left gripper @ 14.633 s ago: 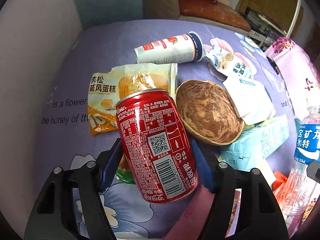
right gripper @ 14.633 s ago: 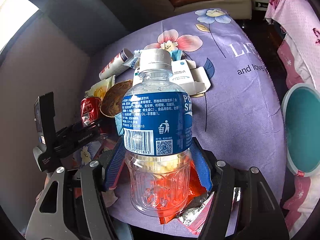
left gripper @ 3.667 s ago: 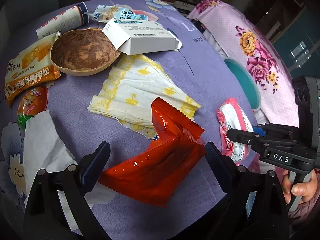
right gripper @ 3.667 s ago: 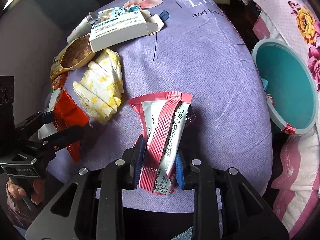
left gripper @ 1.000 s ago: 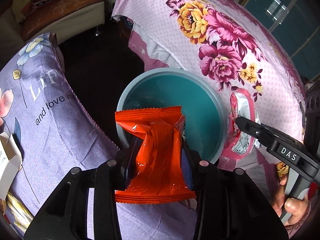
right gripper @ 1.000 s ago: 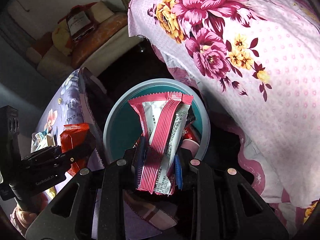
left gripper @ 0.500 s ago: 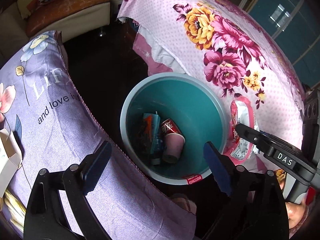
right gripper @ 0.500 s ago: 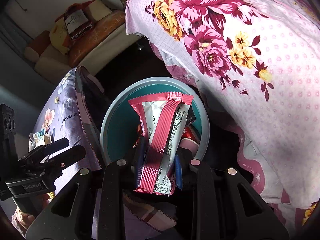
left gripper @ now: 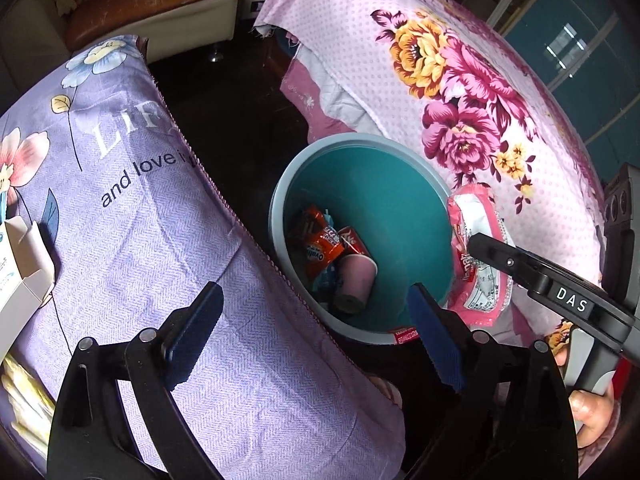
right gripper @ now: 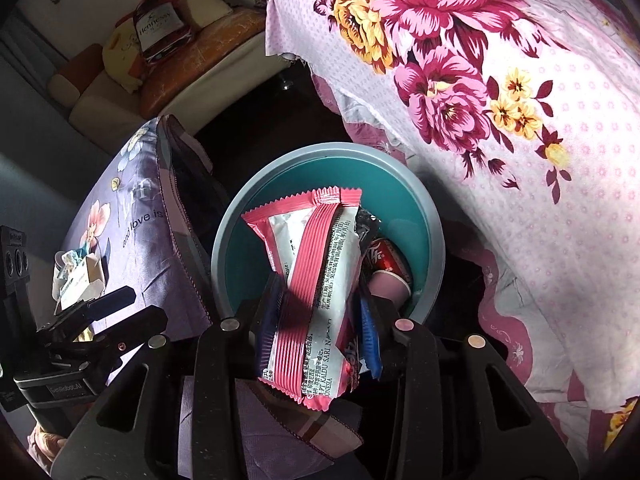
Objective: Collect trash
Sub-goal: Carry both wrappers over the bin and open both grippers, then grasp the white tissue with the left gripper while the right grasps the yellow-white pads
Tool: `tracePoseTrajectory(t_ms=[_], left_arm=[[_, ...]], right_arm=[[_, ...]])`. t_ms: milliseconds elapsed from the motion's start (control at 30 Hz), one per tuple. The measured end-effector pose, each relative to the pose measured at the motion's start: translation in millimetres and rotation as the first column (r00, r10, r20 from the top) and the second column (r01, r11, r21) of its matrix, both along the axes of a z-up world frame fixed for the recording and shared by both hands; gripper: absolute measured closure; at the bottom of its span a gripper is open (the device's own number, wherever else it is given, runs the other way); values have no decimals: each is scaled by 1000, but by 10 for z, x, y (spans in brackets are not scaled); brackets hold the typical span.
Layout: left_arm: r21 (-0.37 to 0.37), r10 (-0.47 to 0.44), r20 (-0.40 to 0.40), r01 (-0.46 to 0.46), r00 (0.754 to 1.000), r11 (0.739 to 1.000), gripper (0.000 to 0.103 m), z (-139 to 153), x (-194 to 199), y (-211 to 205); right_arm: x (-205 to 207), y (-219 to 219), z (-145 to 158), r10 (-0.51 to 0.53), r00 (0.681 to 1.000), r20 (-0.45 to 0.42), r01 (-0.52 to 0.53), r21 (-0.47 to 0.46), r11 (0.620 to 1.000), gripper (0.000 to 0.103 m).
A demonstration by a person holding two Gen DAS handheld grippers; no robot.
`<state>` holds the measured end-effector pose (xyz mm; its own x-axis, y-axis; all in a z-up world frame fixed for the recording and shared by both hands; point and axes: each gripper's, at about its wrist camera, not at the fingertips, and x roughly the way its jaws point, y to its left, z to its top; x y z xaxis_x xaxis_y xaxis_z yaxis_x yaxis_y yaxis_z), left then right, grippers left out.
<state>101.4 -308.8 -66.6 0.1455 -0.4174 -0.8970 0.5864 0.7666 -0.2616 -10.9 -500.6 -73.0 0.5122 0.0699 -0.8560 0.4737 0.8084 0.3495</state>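
- The right gripper (right gripper: 316,324) is hovering over the teal bin (right gripper: 434,236), its jaws having just been opening, with the pink wrapper (right gripper: 316,280) between the blue pads; whether the pads are pressing on it at this moment cannot be told
- The pink wrapper is standing with its long axis running up along the fingers, its top edge over the bin's mouth, so the bin is lying straight below and ahead of that gripper, judging by both views
- The left gripper (left gripper: 316,336) is spreading wide and holding nothing, hanging over the edge of the purple cloth (left gripper: 132,216) beside the bin's near rim
- The right hand is the one nearer the drop; a wider release looks like all that is needed
- Inside the bin are lying an orange wrapper (left gripper: 324,244), a red can (left gripper: 352,238) and a pink cup (left gripper: 356,280) on its side
- A white box (left gripper: 24,264) is waiting on the purple cloth, well apart from the bin
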Motion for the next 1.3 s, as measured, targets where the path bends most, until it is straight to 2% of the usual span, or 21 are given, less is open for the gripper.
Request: tracePoseTrajectory(t_ms=[100, 300, 800, 1300], left_arm=[[-9, 17, -12, -18, 1000, 1000, 10, -7, 17, 116], [-22, 56, -15, -56, 998, 998, 10, 26, 42, 382], [-46, 171, 3, -171, 985, 984, 10, 195, 0, 1284], [-44, 249, 40, -247, 968, 968, 8, 302, -197, 2410]], right_arm=[[29, 82, 42, 7, 1000, -3, -7, -16, 1000, 46], [80, 263, 132, 29, 1000, -7, -29, -30, 999, 33], [259, 964, 352, 147, 989, -18, -148, -68, 987, 27], [358, 1965, 456, 322, 945, -62, -326, -93, 941, 22]])
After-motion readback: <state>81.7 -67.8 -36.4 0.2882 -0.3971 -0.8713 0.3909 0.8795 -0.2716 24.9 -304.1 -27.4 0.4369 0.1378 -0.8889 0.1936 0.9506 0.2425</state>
